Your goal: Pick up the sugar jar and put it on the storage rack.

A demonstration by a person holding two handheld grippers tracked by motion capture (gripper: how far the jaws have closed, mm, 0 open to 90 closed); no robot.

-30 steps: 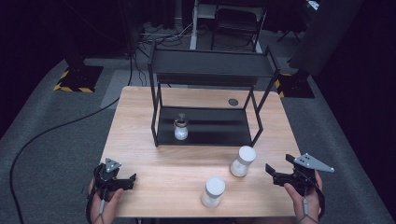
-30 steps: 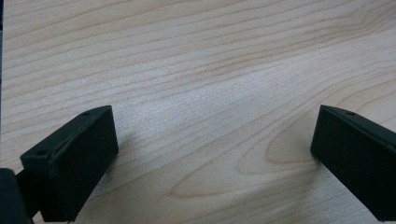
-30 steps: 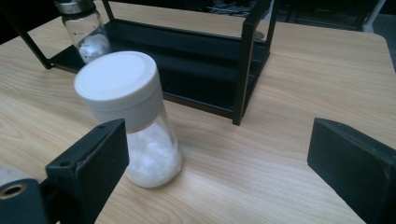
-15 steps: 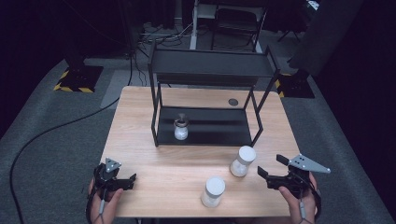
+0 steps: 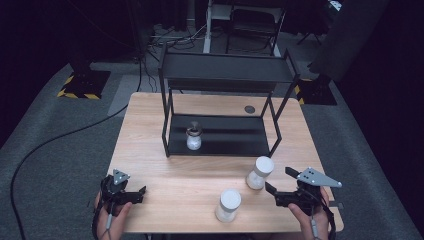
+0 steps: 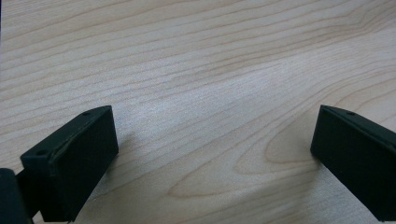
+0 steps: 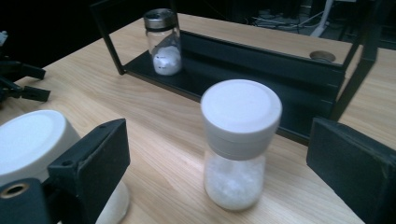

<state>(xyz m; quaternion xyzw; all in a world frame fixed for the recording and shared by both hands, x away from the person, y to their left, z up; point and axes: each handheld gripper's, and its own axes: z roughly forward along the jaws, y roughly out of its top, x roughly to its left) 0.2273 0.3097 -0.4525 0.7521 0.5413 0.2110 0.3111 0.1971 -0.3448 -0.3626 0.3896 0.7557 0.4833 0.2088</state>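
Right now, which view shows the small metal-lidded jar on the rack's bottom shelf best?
The right gripper view: the jar is close enough there to show its metal lid, clear glass and white contents. The high view has it small and blurry on the black rack's lower shelf. The left gripper view looks at the tabletop.

Two-tier rack [image 5: 226, 75] stands mid-tabletop [image 5: 150, 125], toward far edge. Small jar [image 5: 193, 137] on its lower shelf, left side. Two capped jars before rack: one [image 5: 259, 172] right, other [image 5: 228, 205] nearer front edge, left of it.
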